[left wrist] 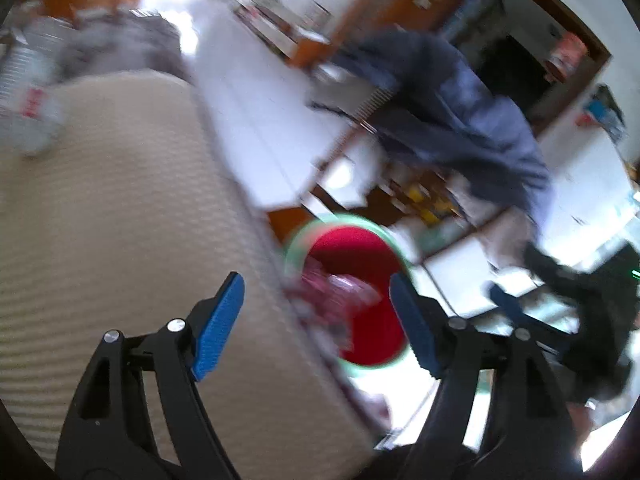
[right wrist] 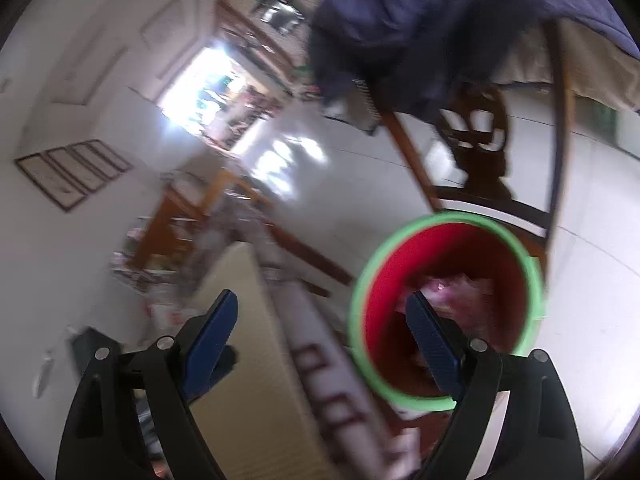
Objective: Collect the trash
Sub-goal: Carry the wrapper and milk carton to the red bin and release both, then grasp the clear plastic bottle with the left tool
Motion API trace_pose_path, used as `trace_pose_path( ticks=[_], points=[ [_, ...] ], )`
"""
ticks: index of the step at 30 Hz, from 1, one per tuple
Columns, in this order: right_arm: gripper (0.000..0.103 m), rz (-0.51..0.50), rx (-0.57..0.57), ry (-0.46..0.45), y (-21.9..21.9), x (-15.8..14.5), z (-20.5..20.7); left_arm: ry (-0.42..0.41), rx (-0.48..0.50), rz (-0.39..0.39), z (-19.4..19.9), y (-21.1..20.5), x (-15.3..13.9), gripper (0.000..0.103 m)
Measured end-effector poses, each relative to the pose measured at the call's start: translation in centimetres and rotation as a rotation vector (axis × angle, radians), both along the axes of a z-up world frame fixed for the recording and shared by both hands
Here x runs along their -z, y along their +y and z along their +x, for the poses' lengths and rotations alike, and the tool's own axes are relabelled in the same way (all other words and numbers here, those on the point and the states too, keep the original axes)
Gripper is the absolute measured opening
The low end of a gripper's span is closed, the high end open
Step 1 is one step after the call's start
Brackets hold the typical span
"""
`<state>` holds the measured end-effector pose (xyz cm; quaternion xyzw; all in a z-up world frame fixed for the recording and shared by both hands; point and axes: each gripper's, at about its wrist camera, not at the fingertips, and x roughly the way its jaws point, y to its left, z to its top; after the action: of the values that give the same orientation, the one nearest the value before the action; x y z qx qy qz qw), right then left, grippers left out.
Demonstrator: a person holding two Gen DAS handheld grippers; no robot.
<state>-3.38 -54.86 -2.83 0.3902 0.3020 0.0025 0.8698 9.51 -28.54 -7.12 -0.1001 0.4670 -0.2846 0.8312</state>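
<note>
Both views were blurred by motion. The left gripper (left wrist: 316, 320) had its two blue-padded fingers spread wide, with nothing between them. Its left finger hung over a beige ribbed cloth (left wrist: 120, 240) covering a table, which filled the view from 7 to 10 o'clock. Between the fingers and just beyond, at about 5 o'clock from the view's centre, stood a red bin (left wrist: 360, 340) with a green rim, on the floor beside the table edge. Pinkish crumpled wrappers (left wrist: 336, 292) lay inside it. At 9 o'clock, on the cloth, stood a clear plastic bottle (left wrist: 28, 92) with a red label. At 2 o'clock a dark blue garment (left wrist: 460, 104) hung over a wooden chair.

The right gripper (right wrist: 320, 336) was also spread wide and held nothing. Its right finger was in front of the bin's (right wrist: 384, 300) open mouth, at 4 o'clock in that view, where the wrappers (right wrist: 452, 284) showed inside. The cloth (right wrist: 248, 380) lay at 6 o'clock. The garment (right wrist: 400, 20) hung at 1 o'clock, over white floor tiles (right wrist: 352, 200).
</note>
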Motion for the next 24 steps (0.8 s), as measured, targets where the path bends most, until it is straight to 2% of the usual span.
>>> trace_pose_path(
  ticks=[4, 5, 8, 10, 13, 16, 19, 21, 24],
  points=[
    [0.086, 0.029, -0.126, -0.058, 5.5, -0.3, 1.8, -0.079, -0.224, 0.106, 2.8, 7.1, -0.8, 0.075],
    [0.086, 0.002, -0.168, -0.036, 7.2, -0.3, 2.5, -0.084, -0.262, 0.123, 3.5, 8.5, -0.9, 0.075],
    [0.086, -0.045, -0.248, -0.087, 10.0, -0.8, 3.0, -0.121, -0.356, 0.199, 5.9, 12.2, -1.2, 0.075],
    [0.086, -0.063, -0.275, -0.076, 10.7, -0.5, 3.3, -0.153, -0.391, 0.248, 7.5, 13.8, -1.2, 0.081],
    [0.086, -0.051, -0.272, -0.076, 10.7, -0.3, 3.7, -0.156, -0.409, 0.332, 10.2, 15.3, -0.5, 0.082],
    [0.086, -0.038, -0.26, -0.079, 10.3, -0.2, 3.7, -0.133, -0.415, 0.353, 13.0, 15.7, 0.1, 0.082],
    [0.086, -0.046, -0.275, -0.068, 10.5, 0.1, 3.9, -0.083, -0.372, 0.398, 15.2, 15.4, 1.1, 0.082],
    [0.086, -0.069, -0.283, -0.067, 11.0, -0.1, 4.0, -0.044, -0.354, 0.409, 16.1, 15.2, 1.9, 0.07],
    [0.086, -0.105, -0.293, -0.062, 11.6, -0.2, 4.0, -0.044, -0.361, 0.379, 15.3, 15.7, 1.8, 0.063]
  ],
)
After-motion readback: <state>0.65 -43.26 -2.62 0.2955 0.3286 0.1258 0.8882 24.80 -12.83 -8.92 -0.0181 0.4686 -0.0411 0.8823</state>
